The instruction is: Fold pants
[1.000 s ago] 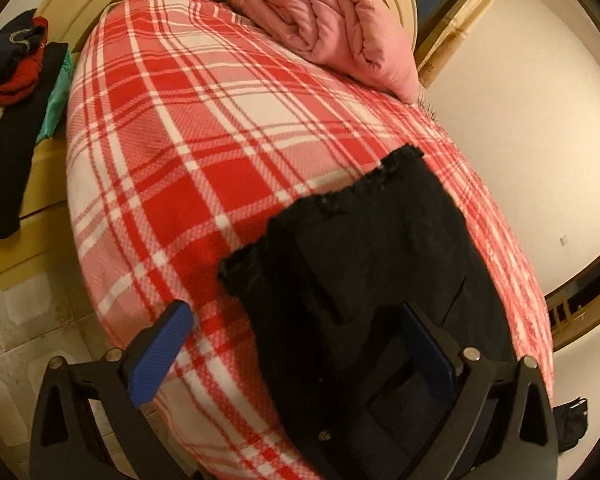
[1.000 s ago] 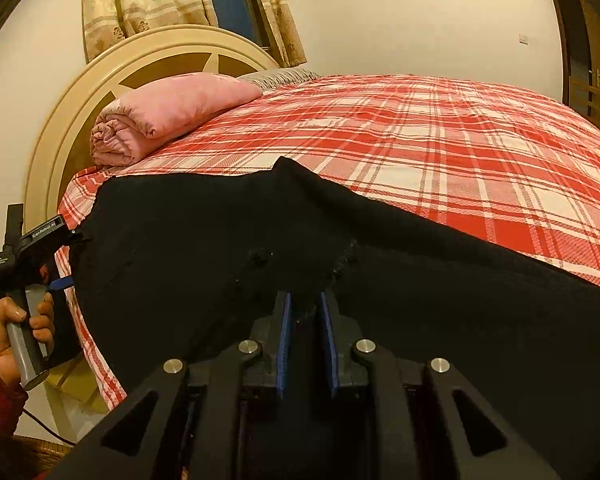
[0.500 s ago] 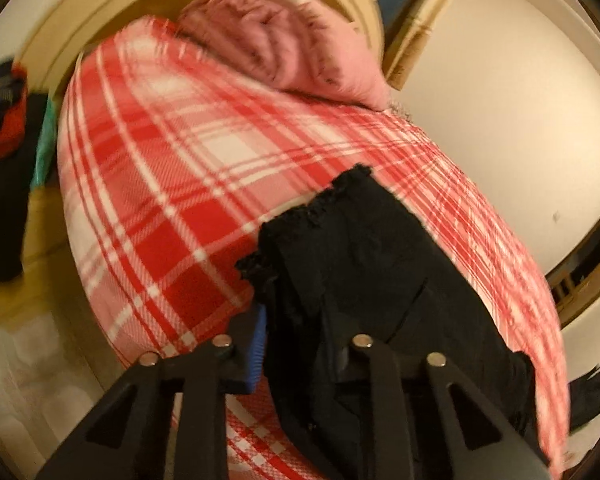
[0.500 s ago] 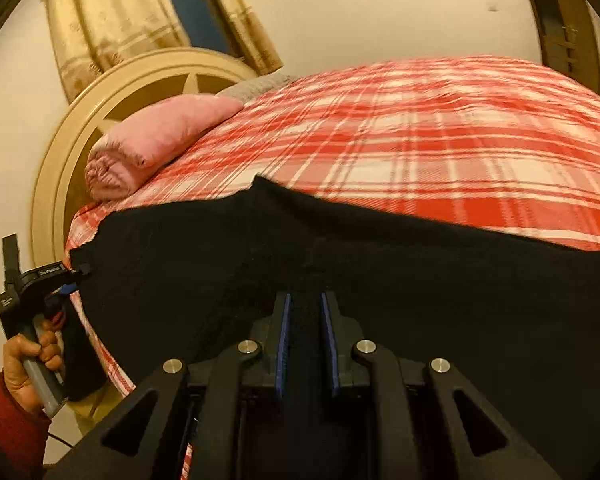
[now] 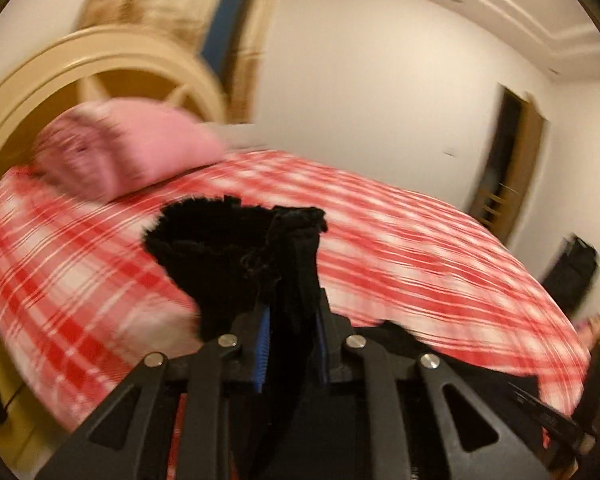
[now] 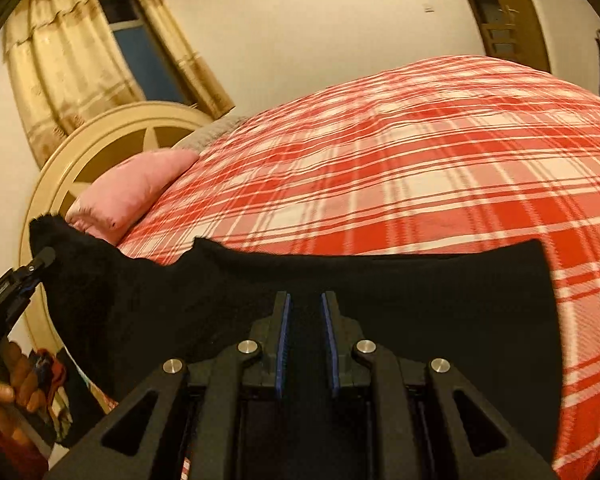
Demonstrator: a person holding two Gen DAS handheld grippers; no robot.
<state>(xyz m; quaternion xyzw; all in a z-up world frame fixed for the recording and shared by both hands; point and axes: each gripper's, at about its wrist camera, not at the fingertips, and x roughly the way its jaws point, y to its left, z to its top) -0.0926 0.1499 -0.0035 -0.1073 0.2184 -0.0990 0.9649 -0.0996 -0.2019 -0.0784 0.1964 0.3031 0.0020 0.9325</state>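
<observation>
The black pants (image 6: 380,288) are held up over the near edge of the bed with the red plaid cover (image 6: 400,168). My right gripper (image 6: 305,304) is shut on the pants' near edge. My left gripper (image 5: 290,320) is shut on a bunched end of the pants (image 5: 220,248), lifted above the bed; this view is blurred. In the right wrist view the left gripper (image 6: 40,260) shows at far left, holding that end up in a person's hand (image 6: 8,384).
A pink folded quilt (image 6: 140,184) lies at the head of the bed by the cream round headboard (image 6: 100,140). Curtains and a window (image 6: 132,48) are behind. A doorway (image 6: 500,28) is at the far right. Clothes hang at lower left (image 6: 52,368).
My left gripper closed on the pants' end and lifted it, tilting the camera up toward the wall. My right gripper stayed shut and raised its edge, so the pants now hang stretched between both.
</observation>
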